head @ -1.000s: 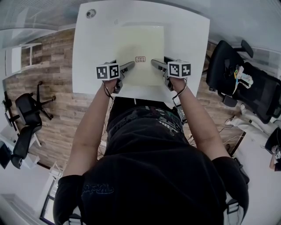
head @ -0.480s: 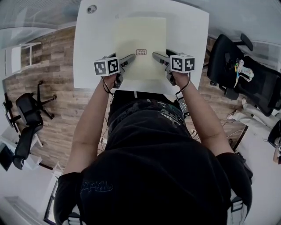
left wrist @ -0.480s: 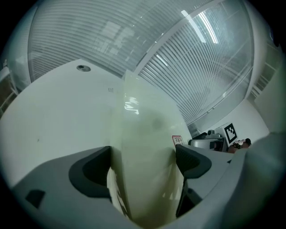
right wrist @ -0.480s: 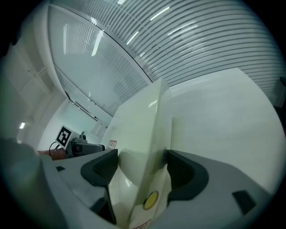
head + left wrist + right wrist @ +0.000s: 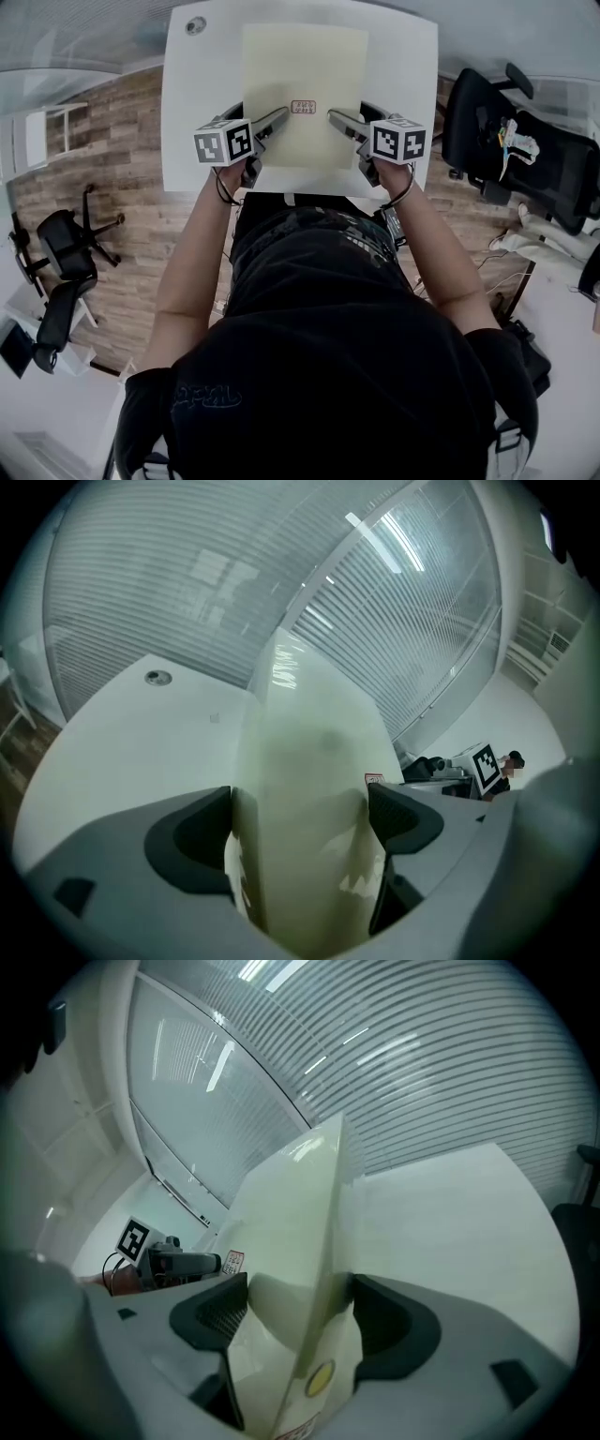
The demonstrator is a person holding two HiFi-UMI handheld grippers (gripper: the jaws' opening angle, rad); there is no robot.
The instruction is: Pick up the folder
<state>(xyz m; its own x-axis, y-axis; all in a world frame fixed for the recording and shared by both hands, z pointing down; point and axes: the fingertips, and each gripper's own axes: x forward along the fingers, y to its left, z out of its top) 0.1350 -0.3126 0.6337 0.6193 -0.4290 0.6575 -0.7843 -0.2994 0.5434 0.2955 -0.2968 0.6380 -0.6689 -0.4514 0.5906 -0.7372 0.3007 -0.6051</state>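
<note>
Over the bench (image 5: 202, 94), the folder (image 5: 302, 66) appears larger and higher than 1 s ago. The left gripper (image 5: 272, 122) and right gripper (image 5: 339, 120) fingers clamp its sides, so the lift seems underway.

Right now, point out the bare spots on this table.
Bare table left of the folder, up to the round grommet, and another strip on its right. Near edge is crowded: left hand-held gripper and right hand-held gripper clamp the folder.

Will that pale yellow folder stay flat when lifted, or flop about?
Probably bendy: the folder bulges where the left tongs pinch it. Likely light: it looks thin, seen edge-on at the right tongs. Its shiny cover may slip.
</note>
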